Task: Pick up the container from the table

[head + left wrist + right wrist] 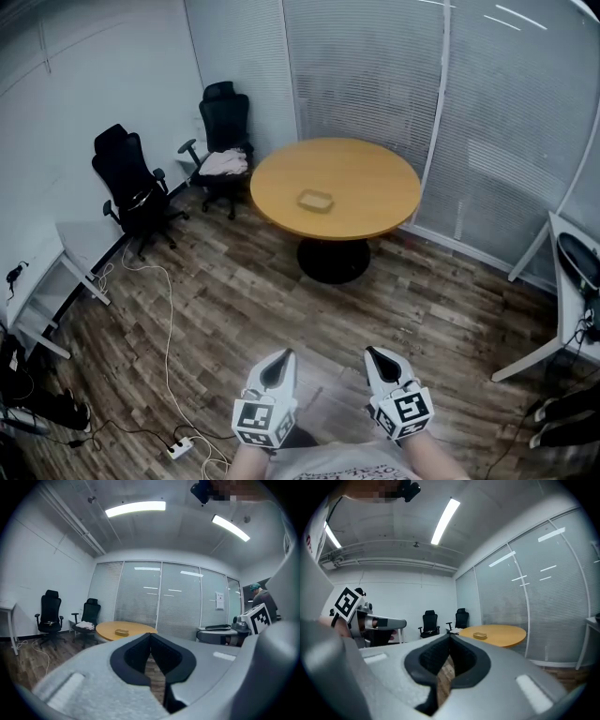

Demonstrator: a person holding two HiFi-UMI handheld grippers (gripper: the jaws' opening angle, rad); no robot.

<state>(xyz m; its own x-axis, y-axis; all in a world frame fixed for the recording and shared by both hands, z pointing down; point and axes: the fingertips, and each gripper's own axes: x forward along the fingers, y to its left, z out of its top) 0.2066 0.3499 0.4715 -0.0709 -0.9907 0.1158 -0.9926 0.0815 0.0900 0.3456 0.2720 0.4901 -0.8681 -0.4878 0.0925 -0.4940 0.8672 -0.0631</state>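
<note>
The container (316, 200) is a small, shallow, tan tray lying alone near the middle of a round wooden table (375, 178) across the room. Both grippers are low in the head view, far short of the table, held side by side above the wood floor. My left gripper (285, 356) has its tips touching and holds nothing. My right gripper (372, 353) is likewise shut and empty. In the left gripper view the container (122, 632) sits left of the closed tips (150, 635). From the right gripper view the container (480, 634) shows right of the closed tips (450, 636).
Two black office chairs (131, 183) (223, 131) stand left of the table, one with cloth on its seat. White desks stand at the left wall (56, 272) and right edge (572, 309). A cable and power strip (180, 448) lie on the floor. Blinds cover the glass wall behind.
</note>
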